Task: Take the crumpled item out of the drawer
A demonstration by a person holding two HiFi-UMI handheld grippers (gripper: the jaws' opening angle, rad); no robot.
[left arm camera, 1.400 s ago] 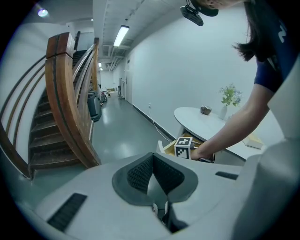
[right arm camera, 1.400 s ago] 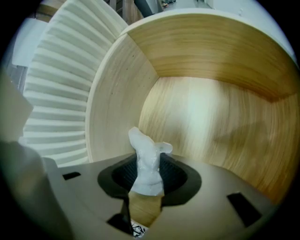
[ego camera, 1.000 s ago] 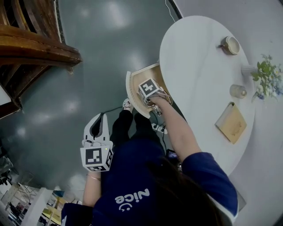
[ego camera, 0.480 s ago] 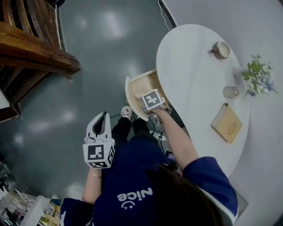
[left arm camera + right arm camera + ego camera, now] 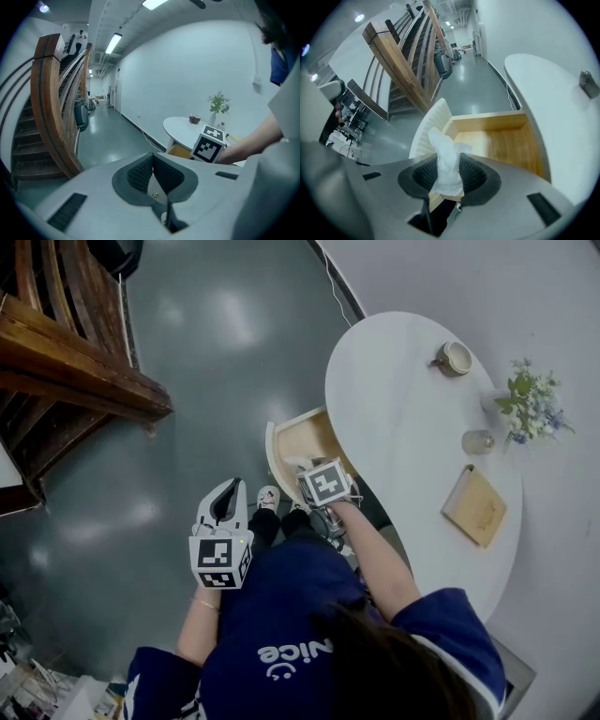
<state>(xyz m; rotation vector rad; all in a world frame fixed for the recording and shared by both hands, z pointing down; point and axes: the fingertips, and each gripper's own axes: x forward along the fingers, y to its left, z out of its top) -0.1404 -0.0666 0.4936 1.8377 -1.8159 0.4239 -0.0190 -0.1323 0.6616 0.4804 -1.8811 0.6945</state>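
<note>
The right hand-held gripper (image 5: 450, 177) has its jaws closed partway on the crumpled white item (image 5: 443, 150) – a wad of tissue-like paper pinched between the dark pads, its top sticking up past them. It is held above the curved front of the open wooden drawer (image 5: 501, 140), which juts out from under the white oval surface (image 5: 403, 418). The left hand-held gripper (image 5: 152, 176) hangs over the grey floor (image 5: 187, 362) beside the person's knees – its jaws are together, with nothing between them. A cup (image 5: 456, 357) and a small vase of flowers (image 5: 525, 404) stand on the surface.
</note>
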